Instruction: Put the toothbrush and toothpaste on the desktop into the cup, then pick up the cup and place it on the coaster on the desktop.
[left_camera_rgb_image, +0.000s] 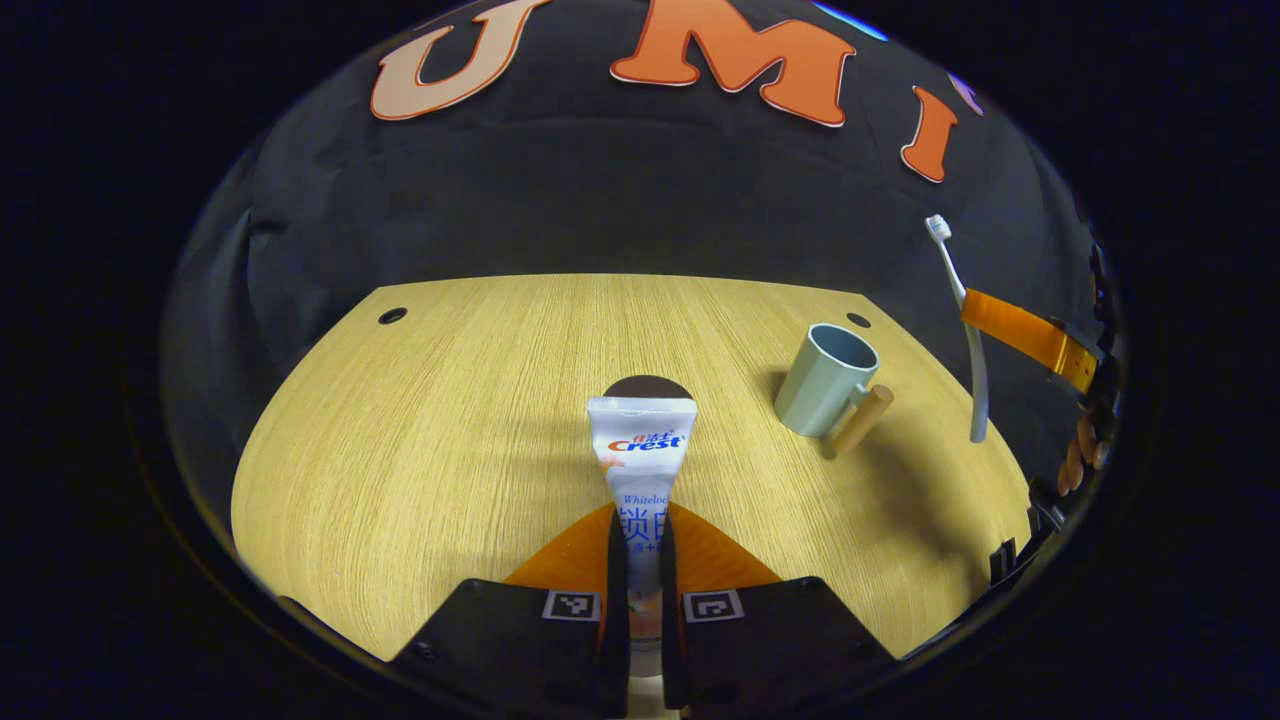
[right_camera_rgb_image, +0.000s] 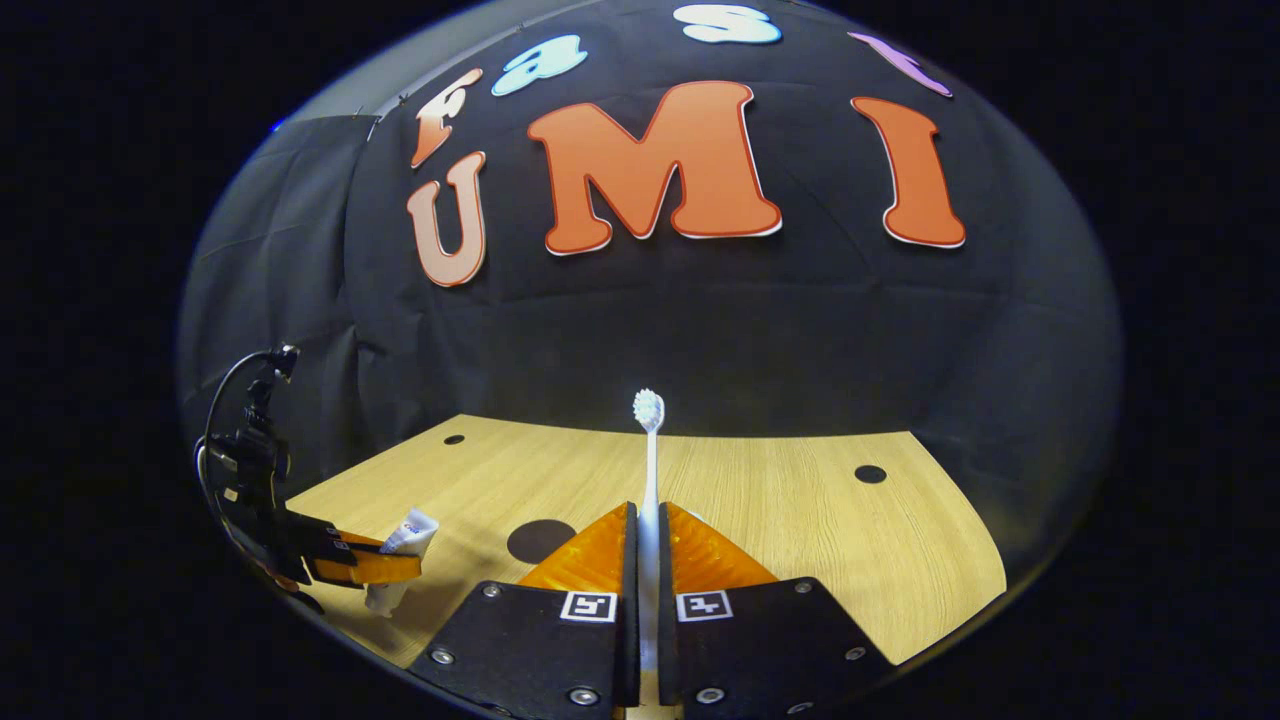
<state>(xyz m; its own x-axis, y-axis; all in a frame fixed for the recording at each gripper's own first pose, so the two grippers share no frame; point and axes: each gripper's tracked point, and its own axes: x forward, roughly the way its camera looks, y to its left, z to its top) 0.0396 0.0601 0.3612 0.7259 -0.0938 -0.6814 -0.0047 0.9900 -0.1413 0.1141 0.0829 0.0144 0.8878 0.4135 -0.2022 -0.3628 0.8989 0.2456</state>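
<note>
A: Toothpaste (left_camera_rgb_image: 641, 450) clamped in left gripper (left_camera_rgb_image: 640, 560), both fingers pressing its lower end; tube runs straight out along the fingers, crimped end up, held off the desk (left_camera_rgb_image: 450, 400).

B: Toothbrush (right_camera_rgb_image: 649, 470)?

A: Pinched upright in right gripper (right_camera_rgb_image: 647, 560), handle between the fingers, bristles at top centre of the right gripper view. In the left gripper view it hangs at the right edge, near vertical.

B: Cup (left_camera_rgb_image: 826, 380)?

A: Right of centre in the left gripper view, standing on the desk, mouth open and tilted toward frame right, handle toward the camera. It lies between the two grippers; the brush looks nearer, just right of it and above.

B: Coaster (left_camera_rgb_image: 647, 387)?

A: Dark disc behind the tube, mid-frame, well apart from the cup.

B: Next move?

A: My guess: brush goes in first, tail down along its long axis.
</note>
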